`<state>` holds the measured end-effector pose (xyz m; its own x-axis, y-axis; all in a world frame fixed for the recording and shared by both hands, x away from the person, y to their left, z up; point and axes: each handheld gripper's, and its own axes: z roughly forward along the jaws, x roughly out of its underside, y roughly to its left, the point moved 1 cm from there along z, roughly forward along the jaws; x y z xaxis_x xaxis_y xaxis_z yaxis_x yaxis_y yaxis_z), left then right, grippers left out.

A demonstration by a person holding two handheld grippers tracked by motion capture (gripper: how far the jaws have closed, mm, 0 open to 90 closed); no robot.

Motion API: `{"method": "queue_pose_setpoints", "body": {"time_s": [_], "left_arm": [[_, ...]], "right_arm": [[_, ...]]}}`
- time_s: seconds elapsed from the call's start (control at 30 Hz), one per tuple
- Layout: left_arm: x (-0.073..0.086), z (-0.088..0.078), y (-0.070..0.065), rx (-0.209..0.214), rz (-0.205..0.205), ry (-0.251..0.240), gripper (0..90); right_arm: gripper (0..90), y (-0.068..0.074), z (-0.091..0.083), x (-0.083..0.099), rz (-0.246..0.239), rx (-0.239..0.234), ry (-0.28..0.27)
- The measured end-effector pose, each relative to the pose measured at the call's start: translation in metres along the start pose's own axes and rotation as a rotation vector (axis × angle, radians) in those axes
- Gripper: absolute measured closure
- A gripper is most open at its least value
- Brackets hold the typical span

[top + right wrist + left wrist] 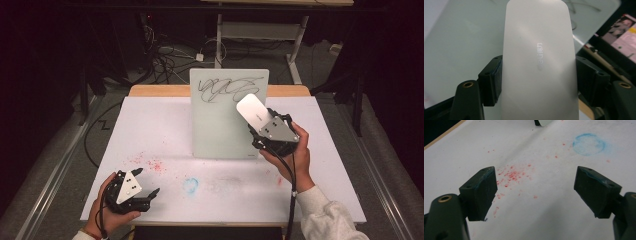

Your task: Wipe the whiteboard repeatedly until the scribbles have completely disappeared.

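A pale whiteboard [220, 125] stands propped on the white table, with black scribbles [227, 89] near its top. My right gripper [259, 131] is shut on a white eraser [252, 111], held up in front of the board's right half just below the scribbles. In the right gripper view the eraser [537, 62] is clamped between both black pads [491, 82], with the board [466, 45] behind it. My left gripper [147, 182] rests low at the table's front left, jaws wide apart with nothing between them; its fingers [480, 192] frame bare table.
Red specks [150, 164] and a faint blue ring [190, 185] mark the white table cover [150, 125]; the same red specks [511, 175] and blue ring [589, 144] lie ahead of the left gripper. Desk legs and cables [170, 55] lie on the floor beyond the table.
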<state>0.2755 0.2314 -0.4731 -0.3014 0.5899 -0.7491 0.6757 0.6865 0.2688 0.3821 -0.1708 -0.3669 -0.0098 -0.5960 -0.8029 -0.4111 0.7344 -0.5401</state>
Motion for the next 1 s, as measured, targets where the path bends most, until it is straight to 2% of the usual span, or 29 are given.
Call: {"method": "queue_pose_setpoints", "body": {"time_s": [0.1, 0.17, 0.2, 0.27, 0.33, 0.43, 0.6, 0.7, 0.77, 0.87, 1.0], "left_arm": [[0.0, 0.0, 0.0, -0.004, 0.001, 0.001, 18.3], [0.0, 0.0, 0.0, -0.005, 0.0, 0.005, 18.3], [0.001, 0.0, 0.0, -0.003, -0.001, 0.005, 18.3], [0.001, 0.001, 0.001, 0.0, -0.004, 0.005, 18.3], [0.001, 0.002, 0.001, 0.002, -0.005, 0.008, 18.3], [0.001, 0.002, 0.001, 0.004, -0.001, 0.011, 18.3], [0.001, 0.001, 0.0, 0.002, 0.0, 0.011, 18.3], [0.001, 0.001, 0.0, 0.0, 0.004, 0.013, 18.3], [0.001, 0.001, 0.0, 0.001, 0.004, 0.014, 18.3], [0.001, 0.002, -0.001, 0.003, 0.005, 0.019, 18.3], [0.001, 0.001, -0.001, 0.003, 0.008, 0.021, 18.3]], "right_arm": [[30.9, -0.008, 0.006, -0.004, 0.015, 0.06, -0.003], [30.9, -0.016, 0.012, -0.006, 0.016, 0.118, -0.001], [30.9, -0.016, 0.012, -0.006, 0.016, 0.118, -0.001], [30.9, -0.021, 0.017, -0.007, 0.028, 0.156, -0.004], [30.9, -0.022, 0.02, -0.01, 0.039, 0.168, -0.012], [31.0, -0.019, 0.023, -0.015, 0.024, 0.195, -0.011], [31.0, -0.005, 0.031, -0.016, 0.012, 0.158, 0.006], [31.0, 0.009, 0.039, -0.011, -0.006, 0.122, 0.026], [31.0, 0.016, 0.042, -0.009, -0.035, 0.132, 0.024], [31.0, 0.021, 0.043, -0.01, -0.03, 0.107, 0.021], [31.0, 0.028, 0.044, -0.01, -0.056, 0.103, 0.029]]}}
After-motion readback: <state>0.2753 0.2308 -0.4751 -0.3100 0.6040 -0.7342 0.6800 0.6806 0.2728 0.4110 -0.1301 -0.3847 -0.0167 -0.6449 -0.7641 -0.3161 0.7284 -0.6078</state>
